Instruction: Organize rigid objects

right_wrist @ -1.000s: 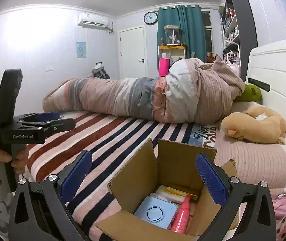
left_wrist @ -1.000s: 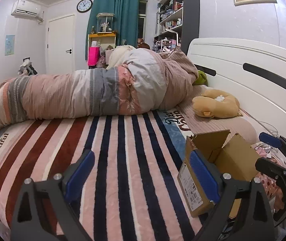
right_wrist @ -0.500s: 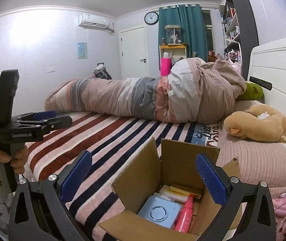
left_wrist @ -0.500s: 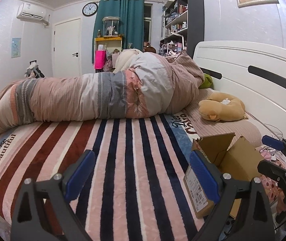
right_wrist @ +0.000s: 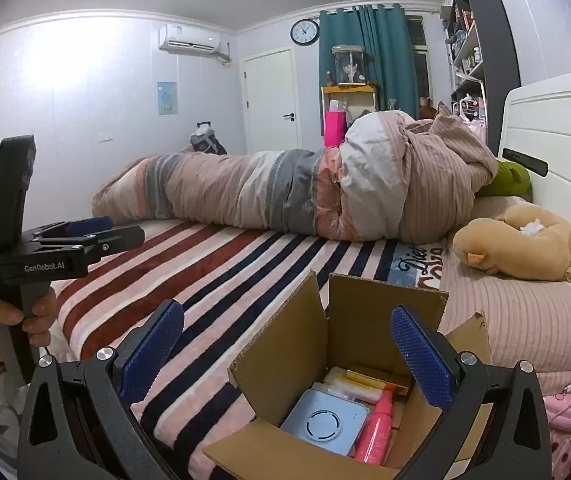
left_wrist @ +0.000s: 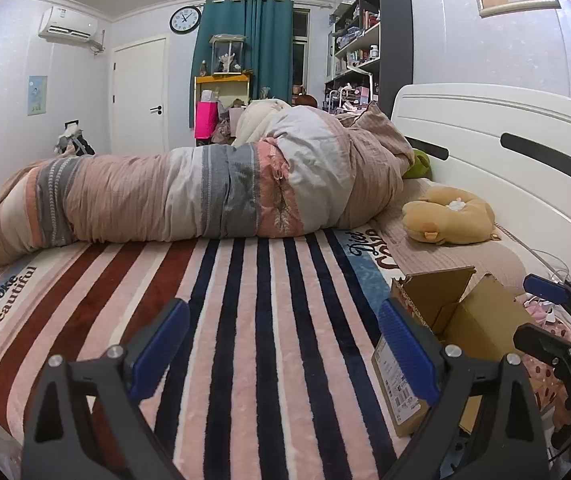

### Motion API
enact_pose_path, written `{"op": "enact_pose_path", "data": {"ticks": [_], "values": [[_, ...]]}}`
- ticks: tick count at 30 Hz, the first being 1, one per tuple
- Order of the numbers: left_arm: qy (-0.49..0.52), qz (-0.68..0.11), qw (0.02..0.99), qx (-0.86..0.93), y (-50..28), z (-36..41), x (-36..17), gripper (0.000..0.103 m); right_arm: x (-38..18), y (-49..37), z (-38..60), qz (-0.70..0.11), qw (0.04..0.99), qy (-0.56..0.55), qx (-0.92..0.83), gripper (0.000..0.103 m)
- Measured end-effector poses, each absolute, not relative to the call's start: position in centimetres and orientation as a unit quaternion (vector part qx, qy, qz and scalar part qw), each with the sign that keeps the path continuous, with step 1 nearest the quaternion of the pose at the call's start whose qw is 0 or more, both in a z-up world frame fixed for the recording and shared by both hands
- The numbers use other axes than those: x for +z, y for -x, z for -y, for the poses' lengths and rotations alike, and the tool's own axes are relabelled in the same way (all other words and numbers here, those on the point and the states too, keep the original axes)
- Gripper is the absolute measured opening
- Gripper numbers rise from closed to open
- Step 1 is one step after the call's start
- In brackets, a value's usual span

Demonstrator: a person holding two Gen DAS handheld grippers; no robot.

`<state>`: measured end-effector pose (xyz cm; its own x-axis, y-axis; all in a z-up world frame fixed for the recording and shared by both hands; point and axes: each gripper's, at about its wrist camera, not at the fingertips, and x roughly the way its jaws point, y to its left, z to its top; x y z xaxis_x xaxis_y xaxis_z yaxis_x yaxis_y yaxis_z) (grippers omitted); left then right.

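The left gripper (right_wrist: 85, 228) reads "GenRobot.AI"; the blanket (left_wrist: 245, 320) reads "Coke Beautiful" at its left edge. Both grippers gape empty — the right gripper (right_wrist: 285, 344) hangs over the open box (right_wrist: 341, 360) near the bed's front edge, holding a blue case (right_wrist: 325, 424) and pink bottle (right_wrist: 377, 428). Bare stripes stretch left of the box.

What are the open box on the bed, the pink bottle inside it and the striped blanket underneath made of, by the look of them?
Box: corrugated cardboard, plain brown and matt; the flap edges look rough and fluted. Pink bottle: probably plastic, smooth with a slight sheen, though it is too small to be sure. Striped blanket: soft fleece or plush, going by its fuzzy, dimpled pile.
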<state>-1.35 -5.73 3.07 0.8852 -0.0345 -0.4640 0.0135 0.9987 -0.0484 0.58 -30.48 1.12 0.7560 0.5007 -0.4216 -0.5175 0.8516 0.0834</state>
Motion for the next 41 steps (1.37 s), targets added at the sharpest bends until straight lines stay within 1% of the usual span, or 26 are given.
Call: {"op": "enact_pose_path", "data": {"ticks": [41], "values": [[0.019, -0.242, 0.970, -0.006, 1.01, 5.32, 2.72, 0.094, 0.76, -0.40, 30.16, -0.225, 0.938, 0.017, 0.264, 0.103]]}}
